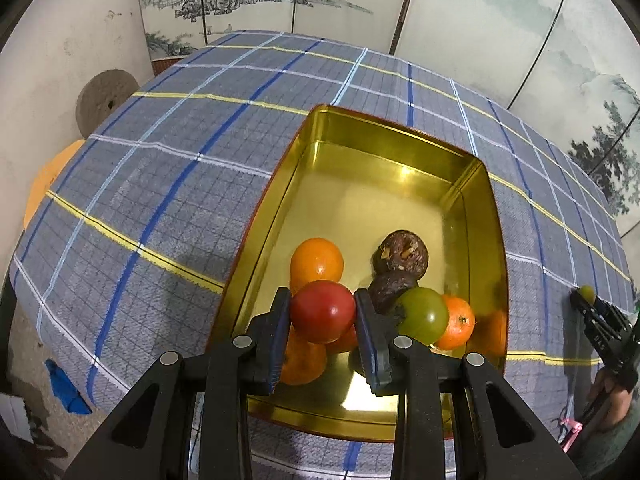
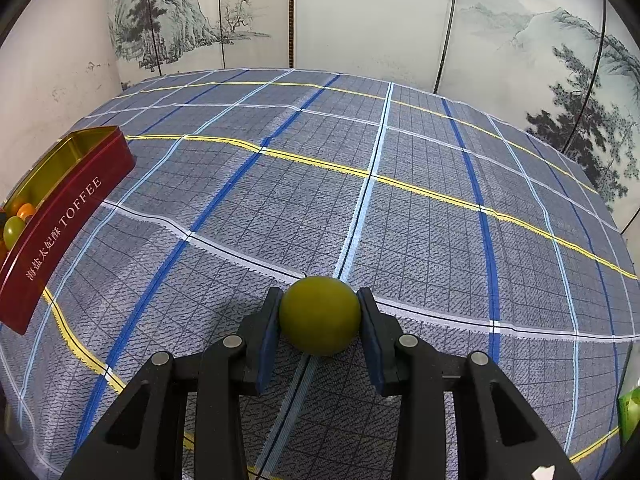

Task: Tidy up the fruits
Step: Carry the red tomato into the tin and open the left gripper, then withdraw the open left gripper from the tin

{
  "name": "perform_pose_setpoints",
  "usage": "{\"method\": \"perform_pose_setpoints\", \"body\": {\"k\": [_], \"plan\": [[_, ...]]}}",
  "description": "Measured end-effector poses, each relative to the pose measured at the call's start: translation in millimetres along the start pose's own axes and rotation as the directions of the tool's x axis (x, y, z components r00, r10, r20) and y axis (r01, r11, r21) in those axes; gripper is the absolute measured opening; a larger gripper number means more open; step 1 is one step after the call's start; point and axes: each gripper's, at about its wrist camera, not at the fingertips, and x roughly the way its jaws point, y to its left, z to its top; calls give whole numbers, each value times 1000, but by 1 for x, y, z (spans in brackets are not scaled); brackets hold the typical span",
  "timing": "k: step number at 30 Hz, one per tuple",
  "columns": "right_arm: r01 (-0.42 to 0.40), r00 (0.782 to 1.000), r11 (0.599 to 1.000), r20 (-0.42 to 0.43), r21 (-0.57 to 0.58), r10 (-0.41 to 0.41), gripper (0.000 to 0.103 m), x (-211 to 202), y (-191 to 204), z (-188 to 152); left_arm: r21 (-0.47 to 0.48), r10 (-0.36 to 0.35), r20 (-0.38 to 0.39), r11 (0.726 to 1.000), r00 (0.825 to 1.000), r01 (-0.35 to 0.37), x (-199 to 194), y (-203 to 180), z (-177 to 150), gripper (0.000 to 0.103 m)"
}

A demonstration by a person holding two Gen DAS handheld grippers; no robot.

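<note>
A plaid cloth [image 2: 400, 208] covers the bench before painted screens. On it stands a gold-lined toffee tin [image 1: 486, 216] holding oranges, brown fruits and a green one. The left gripper [image 1: 322, 312], jaws clenched, holds a red fruit [image 1: 322, 311] over the tin; the right gripper [image 2: 319, 315] clasps a yellow-green fruit [image 2: 319, 314] above the cloth.

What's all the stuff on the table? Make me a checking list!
Surface: checked blue tablecloth.
Job's things: toffee tin holding oranges, a green fruit and two brown fruits.
Clutter: nothing seen on the cloth.
Grippers: left gripper shut on a red fruit over the tin; right gripper shut on a yellow-green fruit by the cloth.
Cables: nothing seen.
Surroundings: painted folding screen, round stone.
</note>
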Motion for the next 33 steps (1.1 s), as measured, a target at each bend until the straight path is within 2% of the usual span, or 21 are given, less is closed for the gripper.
{"method": "perform_pose_setpoints", "body": {"k": [17,33], "plan": [[0,1000,1000,0,0,0,34,0,3,0,66,64,13,996,998,-64,5,-10,-6,33],[-15,1000,1000,-5,12,15,35,0,1,0,80,88,35,993,995,-91,2,-12,-7,37]]}}
